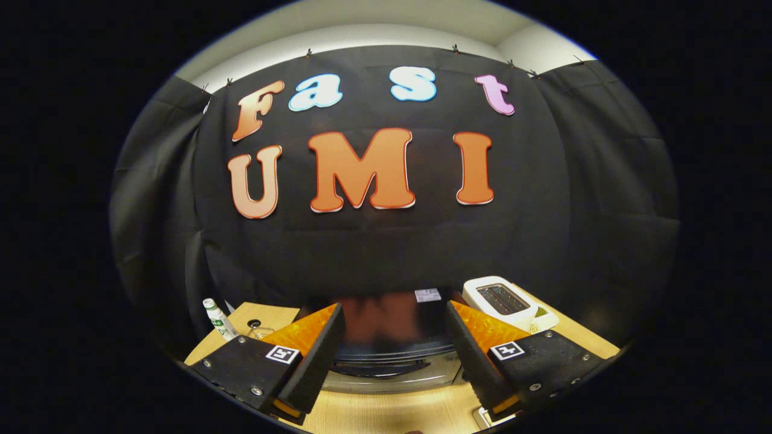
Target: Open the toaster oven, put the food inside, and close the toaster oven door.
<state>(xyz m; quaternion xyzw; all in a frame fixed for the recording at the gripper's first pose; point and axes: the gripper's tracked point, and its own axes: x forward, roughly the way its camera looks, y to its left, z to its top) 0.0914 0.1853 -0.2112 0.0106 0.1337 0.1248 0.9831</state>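
A dark toaster oven (392,337) with a glossy black top stands on the wooden table (386,413), just ahead of my gripper (395,352) and showing between its two fingers. Its door front is mostly hidden below the fingers; a curved silver-grey part shows at the bottom of the gap. My gripper is open, the fingers wide apart with nothing between them, held above and in front of the oven. No food can be made out.
A white pop-up toaster (503,301) stands to the right of the oven at the back of the table. To the left are a small bottle with a white cap (216,318) and a clear glass (260,330). Black cloth closes off the back.
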